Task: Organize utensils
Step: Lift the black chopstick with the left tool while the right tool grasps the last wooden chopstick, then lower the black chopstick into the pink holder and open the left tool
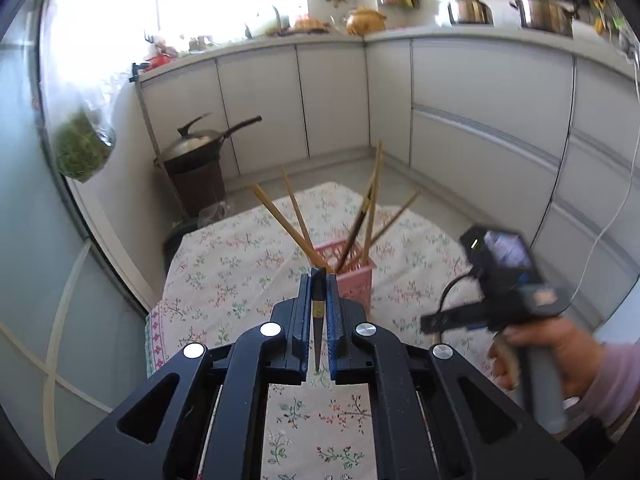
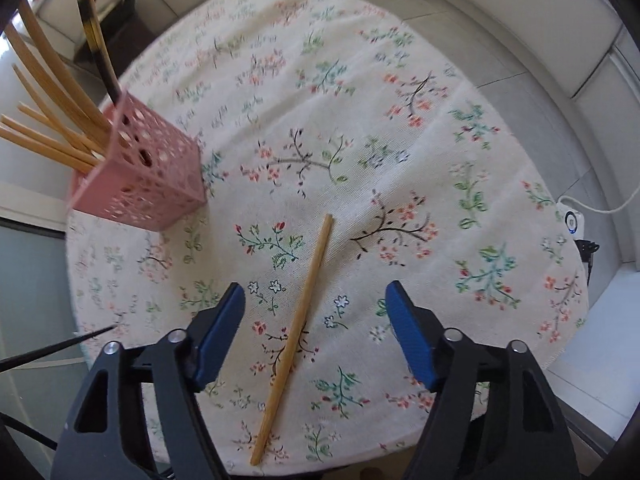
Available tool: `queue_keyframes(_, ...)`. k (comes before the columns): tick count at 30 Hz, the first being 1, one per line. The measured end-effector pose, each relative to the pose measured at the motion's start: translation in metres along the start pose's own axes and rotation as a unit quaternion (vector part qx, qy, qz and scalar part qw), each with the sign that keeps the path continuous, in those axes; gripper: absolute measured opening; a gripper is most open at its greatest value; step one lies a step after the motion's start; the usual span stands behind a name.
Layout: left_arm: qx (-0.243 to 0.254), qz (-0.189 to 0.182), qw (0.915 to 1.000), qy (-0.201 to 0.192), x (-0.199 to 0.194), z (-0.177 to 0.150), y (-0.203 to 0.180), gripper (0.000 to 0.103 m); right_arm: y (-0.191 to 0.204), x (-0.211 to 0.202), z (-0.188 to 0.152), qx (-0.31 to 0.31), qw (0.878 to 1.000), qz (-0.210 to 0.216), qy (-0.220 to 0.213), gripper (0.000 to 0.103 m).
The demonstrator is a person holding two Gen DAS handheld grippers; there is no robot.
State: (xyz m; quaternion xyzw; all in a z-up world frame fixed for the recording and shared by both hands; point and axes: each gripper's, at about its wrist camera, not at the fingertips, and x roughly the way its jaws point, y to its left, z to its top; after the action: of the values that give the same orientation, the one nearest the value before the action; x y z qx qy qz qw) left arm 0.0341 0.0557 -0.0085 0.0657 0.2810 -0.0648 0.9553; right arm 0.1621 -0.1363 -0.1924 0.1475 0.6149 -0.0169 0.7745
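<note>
Listing the utensils as they lie at this moment.

Stowed: a pink perforated plastic holder, square in section (image 2: 136, 184), stands on the counter under a cream cloth printed with small flowers (image 2: 420, 152), toward the far left in the right wrist view. It already carries a fan of pale bamboo chopsticks (image 2: 52, 120) leaning out to the left, and one dark lacquered chopstick with a yellow band (image 2: 94, 40) among them. The exact count cannot be told.

In transit: a second dark, tapered chopstick with a gold band (image 1: 318, 312) is pinched in the left gripper (image 1: 319, 280), whose blue-padded fingers (image 1: 331, 312) are pressed together on it. The stick runs along the line of the fingers, above the cloth and on the near side of the holder. Its thin tip appears to be the dark point at the left edge of the right wrist view.

Outstanding: one pale bamboo chopstick (image 2: 296, 336) lies flat on the cloth, near, well apart from the holder. The right gripper (image 2: 316, 320), gripped by a hand (image 1: 560, 360), hangs over it with fingers spread to either side and the pads touching nothing.

Judgement: the job looks mostly done. Two sticks remain, one carried and one still to be lifted. No other loose utensil shows on the cloth.
</note>
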Motion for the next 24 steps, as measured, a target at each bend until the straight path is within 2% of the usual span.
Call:
queue_keyframes(1, -0.009, -0.004, 0.9999, -0.006, -0.003, 0.002, 0.004, 0.006, 0.003, 0.008, 0.001, 0.0, 1.0, -0.007, 0.009, 0.057)
queue_keyframes(3, -0.022, -0.011, 0.9996, -0.013, -0.009, 0.005, 0.01, 0.006, 0.006, 0.025, 0.003, 0.012, 0.999, -0.007, 0.035, 0.032)
queue_keyframes(4, -0.028, -0.013, 0.9994, -0.016, -0.01, 0.005, 0.011, 0.006, 0.005, 0.033, 0.003, 0.02, 0.999, -0.01, 0.047, 0.03)
queue_keyframes(5, -0.034, -0.015, 0.9992, -0.017, -0.011, 0.006, 0.013, 0.006, 0.006, 0.031, 0.004, 0.023, 0.999, -0.015, 0.029, 0.012)
queue_keyframes(6, -0.038, -0.016, 0.999, -0.018, -0.011, 0.006, 0.016, 0.006, 0.007, 0.03, 0.004, 0.022, 0.999, -0.013, 0.023, 0.008)
queue_keyframes(8, -0.048, -0.017, 0.9985, -0.018, -0.012, 0.006, 0.02, 0.006, 0.001, 0.029, 0.003, 0.046, 0.999, 0.003, 0.019, 0.006)
queue_keyframes(10, -0.062, -0.022, 0.9977, -0.018, -0.016, 0.005, 0.029, 0.006, -0.004, 0.015, 0.001, 0.057, 0.998, 0.021, -0.014, 0.006)
queue_keyframes(14, -0.085, -0.033, 0.9957, -0.015, -0.012, 0.004, 0.04, 0.006, -0.007, -0.037, -0.015, 0.036, 0.994, 0.061, -0.084, 0.006)
queue_keyframes(18, -0.094, -0.037, 0.9946, -0.023, -0.016, 0.005, 0.039, 0.006, -0.009, -0.1, -0.046, -0.004, 0.984, 0.091, -0.152, 0.006)
queue_keyframes(24, -0.115, -0.044, 0.9922, -0.018, -0.013, 0.005, 0.039, 0.006, -0.014, -0.173, -0.075, -0.031, 0.966, 0.133, -0.221, 0.006)
